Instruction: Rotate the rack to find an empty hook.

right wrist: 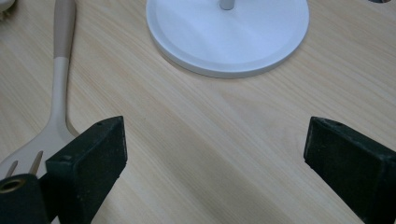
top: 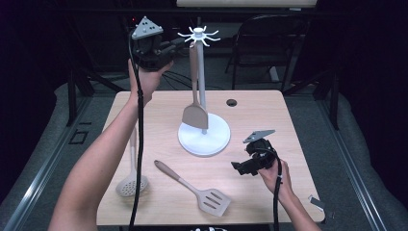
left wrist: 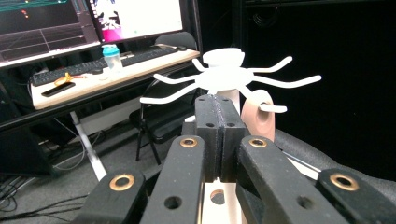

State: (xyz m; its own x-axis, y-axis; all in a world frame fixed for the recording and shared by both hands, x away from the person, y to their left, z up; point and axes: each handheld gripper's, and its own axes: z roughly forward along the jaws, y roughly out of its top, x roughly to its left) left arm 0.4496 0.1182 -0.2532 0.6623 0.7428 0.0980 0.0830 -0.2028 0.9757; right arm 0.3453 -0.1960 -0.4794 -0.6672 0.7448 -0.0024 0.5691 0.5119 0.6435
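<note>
Up in the top left of the high view, our left gripper [top: 166, 48] is raised level with the hook crown [top: 198, 35] of the white utensil stand [top: 204, 137], beside the hanging solid turner [top: 194, 113], whose blade rests low against the pole near the frame's centre. Our right gripper [top: 239, 167] waits low on the table [top: 255, 110] at lower right. A skimmer [top: 131, 184] and a slotted turner [top: 197, 190] lie toward the bottom edge.

Looking along the left gripper [left wrist: 219, 135], we see its jaws pressed together with nothing between them, just short of the white hooks [left wrist: 224, 77]; the turner's handle loop [left wrist: 259, 116] sits on a hook at centre right. Whether the tips touch the pole we cannot tell. A nudge from here could swing the turner or slip its loop off the short hook, and a shove could tip the stand.

From the right gripper [right wrist: 215, 154], the jaws stand wide apart and empty over bare wood. The stand's base [right wrist: 227, 39] is cut off at the top edge, and the slotted turner [right wrist: 58, 84] runs out at lower left behind the jaw.
</note>
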